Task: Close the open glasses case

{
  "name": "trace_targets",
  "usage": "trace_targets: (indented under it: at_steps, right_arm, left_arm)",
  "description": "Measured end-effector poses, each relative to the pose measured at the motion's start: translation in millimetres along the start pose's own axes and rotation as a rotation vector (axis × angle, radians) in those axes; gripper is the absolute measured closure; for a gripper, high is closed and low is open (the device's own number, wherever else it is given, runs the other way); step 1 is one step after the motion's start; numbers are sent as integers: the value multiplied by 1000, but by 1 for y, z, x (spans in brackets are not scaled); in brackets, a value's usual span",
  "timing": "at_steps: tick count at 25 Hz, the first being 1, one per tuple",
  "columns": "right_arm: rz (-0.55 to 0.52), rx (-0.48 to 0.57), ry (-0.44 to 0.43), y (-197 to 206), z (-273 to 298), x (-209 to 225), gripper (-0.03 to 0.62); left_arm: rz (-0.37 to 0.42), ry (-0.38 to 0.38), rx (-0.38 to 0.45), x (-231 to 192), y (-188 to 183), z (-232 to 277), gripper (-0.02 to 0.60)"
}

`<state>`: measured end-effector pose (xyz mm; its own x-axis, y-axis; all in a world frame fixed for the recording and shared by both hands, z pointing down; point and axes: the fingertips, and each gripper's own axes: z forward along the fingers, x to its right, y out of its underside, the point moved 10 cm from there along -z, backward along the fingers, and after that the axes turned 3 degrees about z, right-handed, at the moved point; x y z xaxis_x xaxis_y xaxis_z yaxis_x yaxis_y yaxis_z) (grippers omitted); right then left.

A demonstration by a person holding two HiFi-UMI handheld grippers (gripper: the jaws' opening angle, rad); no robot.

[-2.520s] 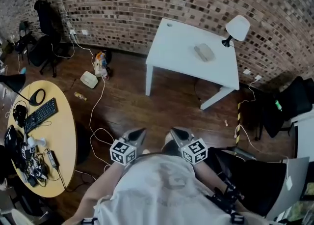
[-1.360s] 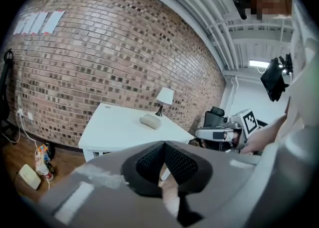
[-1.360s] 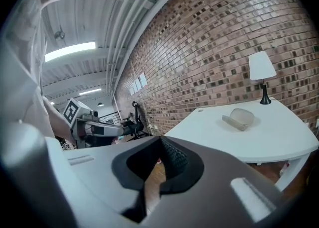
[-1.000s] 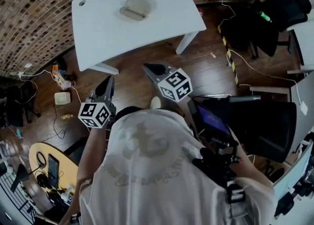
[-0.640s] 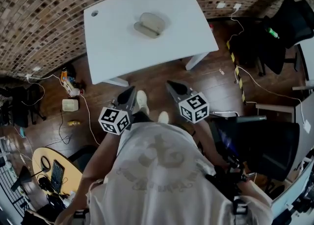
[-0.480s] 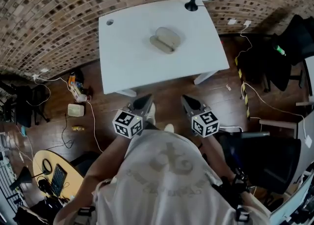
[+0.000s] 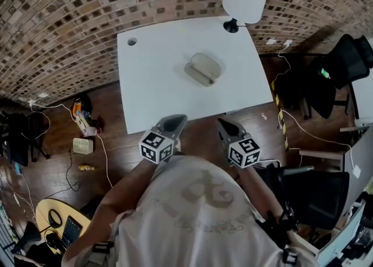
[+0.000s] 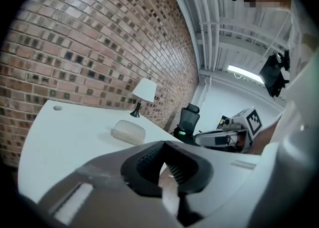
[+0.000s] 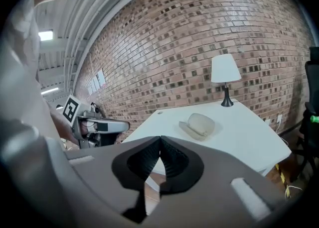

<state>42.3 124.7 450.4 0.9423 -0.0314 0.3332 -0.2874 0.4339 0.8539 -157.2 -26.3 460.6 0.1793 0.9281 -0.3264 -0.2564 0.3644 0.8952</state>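
A beige glasses case [image 7: 203, 69] lies open on the white table [image 7: 151, 85], its lid propped up over the shallow base. It also shows in the left gripper view [image 8: 128, 131] and the right gripper view [image 9: 198, 125]. My left gripper [image 7: 178, 121] hangs just at the table's near edge, its jaws shut with nothing between them [image 8: 164, 145]. My right gripper [image 7: 224, 123] hangs beside it at the same edge, also shut and empty [image 9: 159, 140]. Both point toward the case and stand well short of it.
A white lamp [image 7: 245, 0] stands at the table's far right corner against the brick wall. A black chair [image 7: 344, 62] and cables sit to the right on the wooden floor. Small items and wires [image 7: 81, 137] lie on the floor at left.
The person has walked up to the white table. Both grippers, earlier over bare floor, now reach its near edge, and the case sits closer in view.
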Motion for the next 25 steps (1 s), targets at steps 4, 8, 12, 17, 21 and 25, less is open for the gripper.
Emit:
trace_targets:
  at_steps: [4,8,12,17,21,25]
  right_arm:
    - [32,33,25,-19,26,-1,586]
    - [64,44,67,-29,44,-2,586]
    - [77,32,90,-30,53,-1,586]
    - [82,27,93,-35,68,8,586]
    - [83,19,60,-36,81,16,586]
    - [94,-6,25,-33,90,28,586]
  left_arm:
    - [1,28,-8,-30,-12,4,577]
    - [20,72,-19,-54,-23,6,577]
    - [5,56,-23,-78,-26,4,577]
    - [-20,19,-16,-96,-26,0,577]
    - [-30,-13,-24,-104,-26,3,577]
    - [-49,-47,-42,-106,-24,13,577]
